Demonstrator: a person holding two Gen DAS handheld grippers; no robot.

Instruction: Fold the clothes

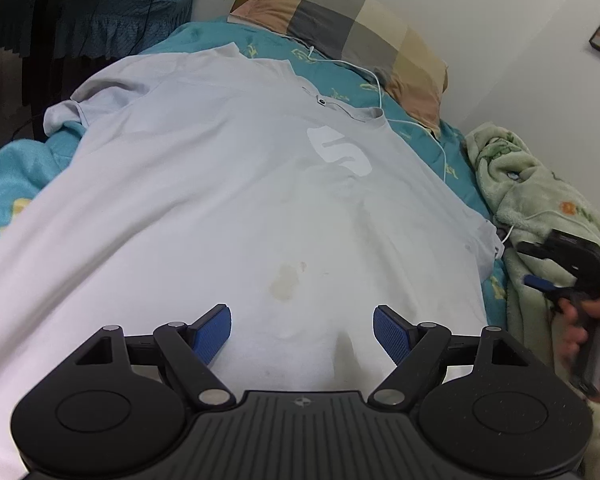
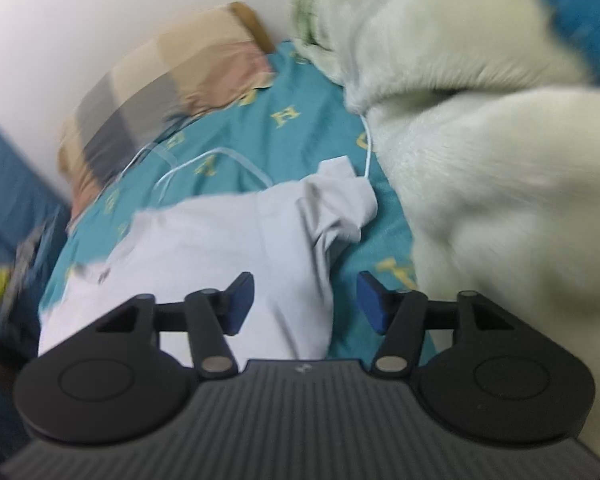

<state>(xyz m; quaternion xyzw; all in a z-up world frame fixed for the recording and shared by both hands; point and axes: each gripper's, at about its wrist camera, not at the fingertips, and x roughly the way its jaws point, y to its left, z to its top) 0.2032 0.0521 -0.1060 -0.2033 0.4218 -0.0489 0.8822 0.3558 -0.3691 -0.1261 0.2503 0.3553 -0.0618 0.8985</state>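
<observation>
The left gripper [image 1: 302,330], jaws apart, is hovering over one pale shirt [image 1: 228,184] lying spread flat on the bed [image 1: 16,184], likely ready for folding. The right gripper [image 2: 306,300], also gaping and empty, is pointing at its bunched sleeve [image 2: 340,200]. One pillow [image 1: 340,24] and one blanket [image 2: 480,160] are sitting alongside.

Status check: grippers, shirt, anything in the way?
Left gripper open over T-shirt, empty. Right gripper open at sleeve. Shirt flat, unfolded. White cable and green blanket beside it.
</observation>
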